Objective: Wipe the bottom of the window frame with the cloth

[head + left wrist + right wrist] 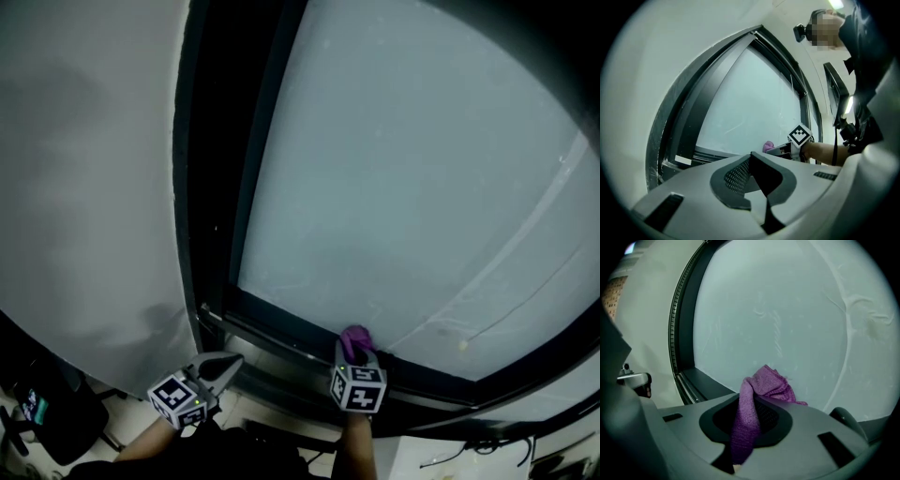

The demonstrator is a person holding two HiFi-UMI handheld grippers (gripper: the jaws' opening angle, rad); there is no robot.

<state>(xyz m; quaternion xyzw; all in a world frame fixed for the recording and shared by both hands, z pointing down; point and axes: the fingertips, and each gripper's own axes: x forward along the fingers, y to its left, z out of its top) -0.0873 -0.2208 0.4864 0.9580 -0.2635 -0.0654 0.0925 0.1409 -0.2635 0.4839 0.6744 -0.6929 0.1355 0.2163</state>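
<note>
My right claw (749, 414) clamps the purple cloth (767, 382) at the bottom of the window frame (281, 330); I can't see whether they touch. Left claw (752, 161) is clenched and empty near that frame.

Pale plain wall (84, 169) left of large frosted window pane (403, 169); ceiling lamp (836, 3) lit; dim room.

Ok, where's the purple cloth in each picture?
Head view: cloth low centre, just above the right gripper.
Left gripper view: cloth small, mid-picture, left of the right gripper.
Right gripper view: cloth low centre, between the jaws.
Shared landmark: the window's dark bottom rail.
</note>
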